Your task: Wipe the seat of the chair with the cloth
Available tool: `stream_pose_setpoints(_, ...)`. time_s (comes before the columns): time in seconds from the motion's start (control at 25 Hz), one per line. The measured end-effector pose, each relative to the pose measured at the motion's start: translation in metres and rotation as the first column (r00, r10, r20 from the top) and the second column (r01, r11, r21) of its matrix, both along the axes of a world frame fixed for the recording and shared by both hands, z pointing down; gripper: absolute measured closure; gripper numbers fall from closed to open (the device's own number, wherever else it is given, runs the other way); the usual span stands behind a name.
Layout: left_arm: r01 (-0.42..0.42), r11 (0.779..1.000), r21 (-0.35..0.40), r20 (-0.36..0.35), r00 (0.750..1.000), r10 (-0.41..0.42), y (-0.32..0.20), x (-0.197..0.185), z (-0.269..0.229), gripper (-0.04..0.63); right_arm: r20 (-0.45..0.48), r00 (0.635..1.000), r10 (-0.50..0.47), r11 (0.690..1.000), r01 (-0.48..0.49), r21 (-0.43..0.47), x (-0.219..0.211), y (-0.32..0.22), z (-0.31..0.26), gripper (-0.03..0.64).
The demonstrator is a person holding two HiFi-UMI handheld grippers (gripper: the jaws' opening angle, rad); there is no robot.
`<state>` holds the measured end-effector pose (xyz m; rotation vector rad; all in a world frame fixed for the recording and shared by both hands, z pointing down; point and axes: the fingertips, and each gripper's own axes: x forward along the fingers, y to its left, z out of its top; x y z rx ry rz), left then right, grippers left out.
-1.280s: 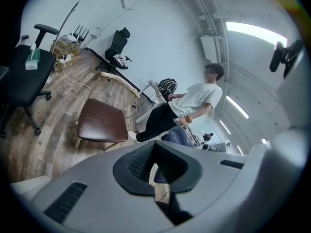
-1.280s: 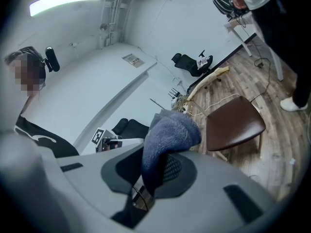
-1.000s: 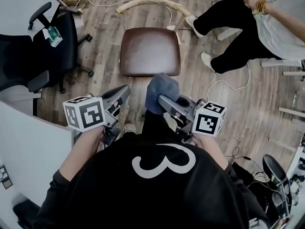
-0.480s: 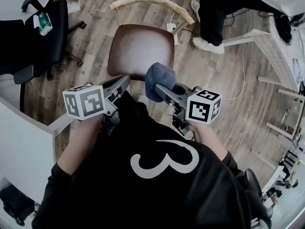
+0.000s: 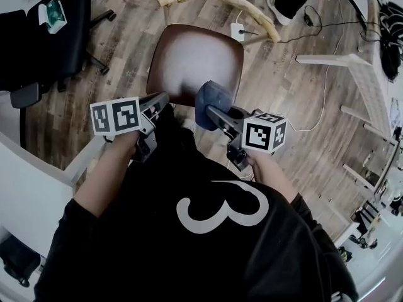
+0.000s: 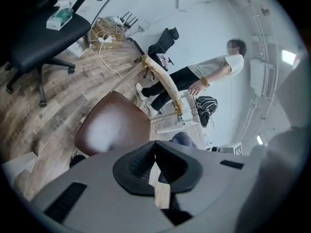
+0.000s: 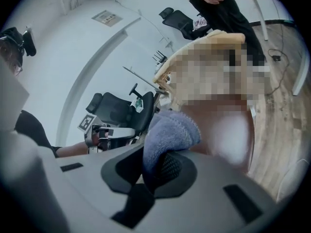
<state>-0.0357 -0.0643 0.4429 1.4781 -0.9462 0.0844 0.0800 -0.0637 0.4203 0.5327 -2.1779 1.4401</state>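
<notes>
Head view: your right gripper (image 5: 211, 110) holds the blue cloth (image 5: 213, 95) at the near edge of the brown chair seat (image 5: 189, 55); cloth-to-seat contact can't be confirmed. Your left gripper (image 5: 162, 99) sits just beside it, at the seat's near-left edge.
Left gripper view: jaws closed tip to tip, nothing btwn them; seat lies ahead on the wood floor (image 6: 48, 106).
Right gripper view: jaws clamped on the cloth, which bulges fwd past the tips w/ the seat behind it.
</notes>
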Motion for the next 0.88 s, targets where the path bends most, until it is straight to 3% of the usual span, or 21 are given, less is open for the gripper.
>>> stream_pose_setpoints(0.36, -0.059, 0.997, 0.046, -0.017, 0.998, 0.06, -0.04, -0.025, 0.041, 0.581, -0.048, 0.996, -0.074, 0.997, 0.075, 0.007, -0.059, -0.052, 0.046, 0.566)
stream_pose_setpoints(0.88, -0.07, 0.996, -0.049, -0.004, 0.998, 0.07, -0.056, -0.069, 0.101, 0.581, -0.031, 0.994, -0.109, 0.994, 0.11, 0.013, -0.158, -0.131, 0.102, 0.566)
